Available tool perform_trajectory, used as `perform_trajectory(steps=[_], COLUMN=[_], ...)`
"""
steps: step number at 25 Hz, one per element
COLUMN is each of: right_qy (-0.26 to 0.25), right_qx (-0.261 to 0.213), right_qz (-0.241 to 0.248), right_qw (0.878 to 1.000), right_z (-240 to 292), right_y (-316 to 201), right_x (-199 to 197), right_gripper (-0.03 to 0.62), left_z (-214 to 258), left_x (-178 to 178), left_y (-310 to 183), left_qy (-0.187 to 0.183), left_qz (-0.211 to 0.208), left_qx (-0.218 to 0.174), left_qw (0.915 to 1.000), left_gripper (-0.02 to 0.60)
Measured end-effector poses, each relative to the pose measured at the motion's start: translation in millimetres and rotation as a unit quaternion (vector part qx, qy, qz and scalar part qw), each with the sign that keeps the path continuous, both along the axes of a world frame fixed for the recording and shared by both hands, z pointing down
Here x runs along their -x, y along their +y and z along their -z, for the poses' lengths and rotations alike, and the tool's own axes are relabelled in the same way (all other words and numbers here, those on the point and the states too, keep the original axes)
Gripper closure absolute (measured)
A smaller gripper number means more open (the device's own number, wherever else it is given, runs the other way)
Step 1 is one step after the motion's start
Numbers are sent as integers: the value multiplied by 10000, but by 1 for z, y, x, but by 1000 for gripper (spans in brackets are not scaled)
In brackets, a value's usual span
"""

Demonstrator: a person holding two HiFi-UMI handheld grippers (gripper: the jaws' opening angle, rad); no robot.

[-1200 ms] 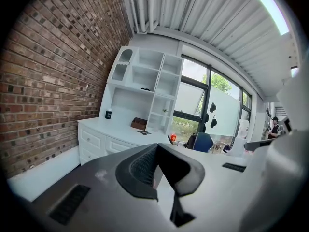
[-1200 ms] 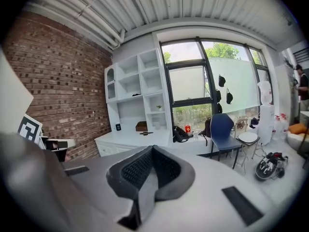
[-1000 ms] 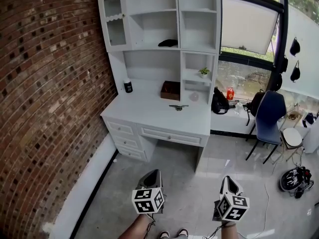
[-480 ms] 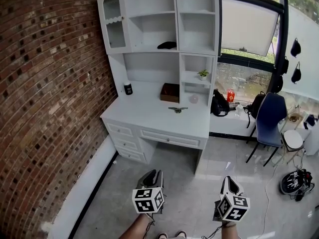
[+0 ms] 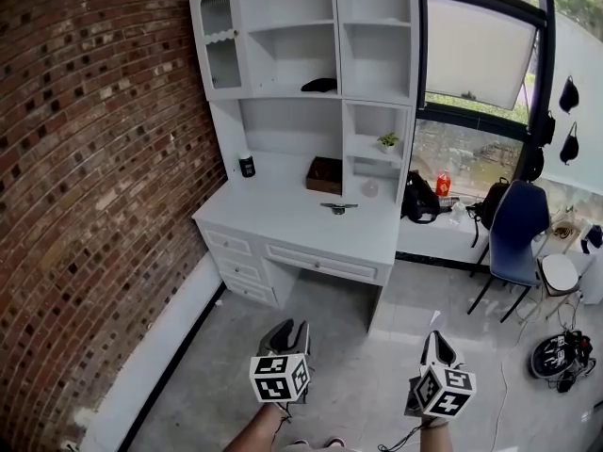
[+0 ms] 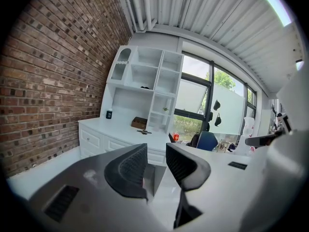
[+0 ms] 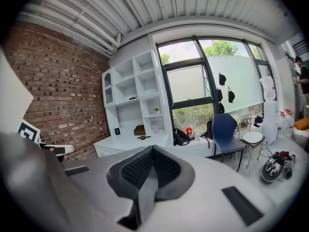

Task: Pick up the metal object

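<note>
A small metal object (image 5: pixel 338 208) lies near the middle of the white desk (image 5: pixel 283 219), far ahead of both grippers. It also shows tiny in the left gripper view as the metal object (image 6: pixel 143 132) and in the right gripper view as the metal object (image 7: pixel 143 137). My left gripper (image 5: pixel 288 330) hangs low over the floor, its jaws a little apart with nothing between them (image 6: pixel 156 161). My right gripper (image 5: pixel 436 342) is beside it, jaws pressed together and empty (image 7: pixel 152 151).
On the desk stand a brown box (image 5: pixel 325 174) and a black cup (image 5: pixel 247 166); a small plant (image 5: pixel 387 142) sits in the hutch. A brick wall (image 5: pixel 94 177) runs along the left. A blue chair (image 5: pixel 513 234) and a black bag (image 5: pixel 416 196) are at the right.
The head view has shifted slightly, so the desk sits a bit further right in the picture. Both grippers stay low in about the same places.
</note>
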State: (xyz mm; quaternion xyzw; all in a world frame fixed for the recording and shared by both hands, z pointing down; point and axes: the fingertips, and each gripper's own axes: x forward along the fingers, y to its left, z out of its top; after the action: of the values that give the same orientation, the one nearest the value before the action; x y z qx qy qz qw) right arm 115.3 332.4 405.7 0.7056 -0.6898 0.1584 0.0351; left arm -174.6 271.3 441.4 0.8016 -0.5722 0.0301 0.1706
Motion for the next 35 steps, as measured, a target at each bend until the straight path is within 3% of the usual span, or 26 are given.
perform_trajectory(steps=[16,24,35], right_qy=[-126,91,190], right_qx=[337,384,339], right_qz=[-71,-174,-237], right_qw=[9993,9991,9990], right_z=[-32,-26,-15], right_y=[-29,-85,-194], right_x=[-33,-44,-31], right_gripper=[594,594,594], left_z=[-15,-20,-12], left_x=[-11,-16,-14], left_y=[-35,-105,-223], left_qy=[-267,-101,-73], left_qz=[137,69,-131], left_qx=[104,84,-16], left_qw=[9995,9999,9999], left_gripper=[471,471,471])
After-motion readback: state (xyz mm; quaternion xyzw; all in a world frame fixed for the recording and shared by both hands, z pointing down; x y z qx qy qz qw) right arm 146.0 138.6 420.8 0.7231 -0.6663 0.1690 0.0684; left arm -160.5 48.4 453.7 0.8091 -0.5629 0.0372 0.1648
